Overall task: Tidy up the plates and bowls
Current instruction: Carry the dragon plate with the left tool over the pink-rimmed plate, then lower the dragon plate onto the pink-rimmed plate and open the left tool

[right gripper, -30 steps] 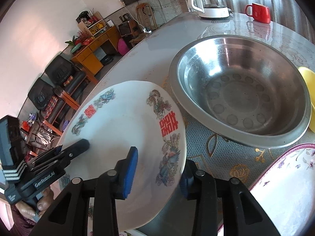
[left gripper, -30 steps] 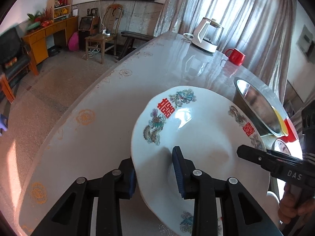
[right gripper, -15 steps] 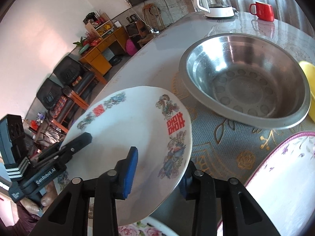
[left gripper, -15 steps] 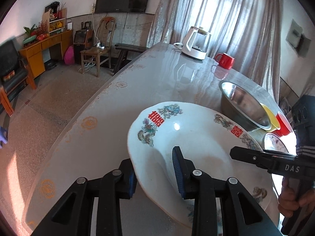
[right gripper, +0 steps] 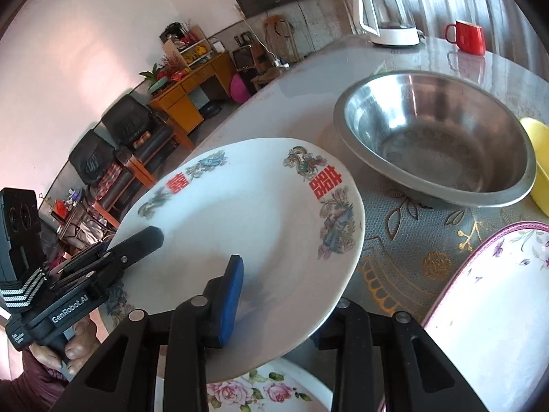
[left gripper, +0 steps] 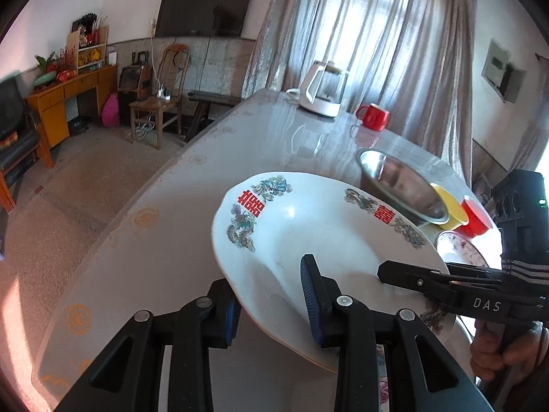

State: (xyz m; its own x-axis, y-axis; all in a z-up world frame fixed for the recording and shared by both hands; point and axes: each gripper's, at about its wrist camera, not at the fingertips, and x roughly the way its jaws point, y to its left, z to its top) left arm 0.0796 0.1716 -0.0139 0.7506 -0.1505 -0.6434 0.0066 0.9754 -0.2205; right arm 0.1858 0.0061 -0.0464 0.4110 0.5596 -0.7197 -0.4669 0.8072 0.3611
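Carrying was underway: left gripper [left gripper: 271, 304] and right gripper [right gripper: 284, 300] each pinched the dragon plate [right gripper: 247, 226]; stacking on the floral plate [right gripper: 254, 391] beneath the fingers probably came next.

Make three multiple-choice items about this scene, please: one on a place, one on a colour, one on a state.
1. Where does the steel bowl stand?
A. on the floor
B. on the table, beyond the dragon plate
C. on top of the kettle

2. What colour is the mug beside the kettle?
A. red
B. green
C. black

3. How is the dragon plate held?
A. it lies flat, untouched
B. only the right tongs hold it
C. both tongs grip its rim, and it is tilted above the table

Answers:
1 B: the right wrist view shows the bowl on the patterned table past the plate's far edge.
2 A: the mug is plainly red.
3 C: the left tongs and right tongs each pinch the rim from opposite sides.
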